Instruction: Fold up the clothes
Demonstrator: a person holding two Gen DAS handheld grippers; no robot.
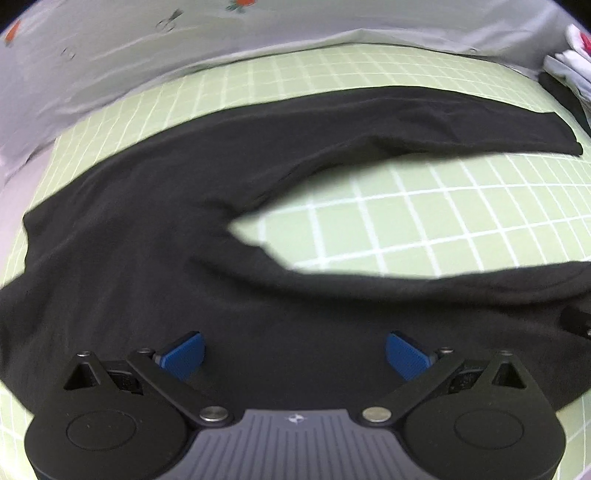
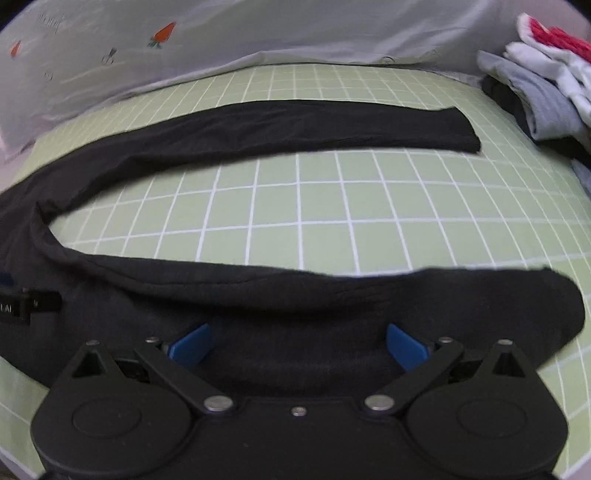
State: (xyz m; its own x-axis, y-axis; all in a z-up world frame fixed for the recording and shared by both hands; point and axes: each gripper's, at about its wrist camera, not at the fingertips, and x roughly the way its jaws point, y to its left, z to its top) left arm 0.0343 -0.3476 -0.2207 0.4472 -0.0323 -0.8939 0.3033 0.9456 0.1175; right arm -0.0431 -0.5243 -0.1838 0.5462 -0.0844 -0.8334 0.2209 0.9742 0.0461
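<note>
A pale green mat with a white grid (image 1: 461,206) covers the work surface, and behind it along the far side lies a light grey sheet printed with small orange carrots (image 2: 162,33), its edge rumpled where it meets the mat. Spread across the mat is a pair of black leggings (image 1: 147,221): the waist end sits at the left, and two legs run out to the right, the far leg (image 2: 332,125) lying flat and ending in a straight cuff near the right side, the near leg (image 2: 332,291) curving along the near edge with bare grid showing between the two. At the far right, off the mat's corner, sits a pile of other clothes (image 2: 546,96) in white, grey and dark cloth with a patch of red on top. The left gripper (image 1: 294,354) hovers low over the seat of the leggings, its blue pads (image 1: 184,354) spread wide with only black cloth between them and nothing pinched. The right gripper (image 2: 297,345) is over the near leg toward its cuff, blue pads (image 2: 404,345) likewise set far apart, gripping nothing; whether the tips touch the fabric cannot be told. In the right wrist view a black part of the other tool shows at the left edge, above the cloth
</note>
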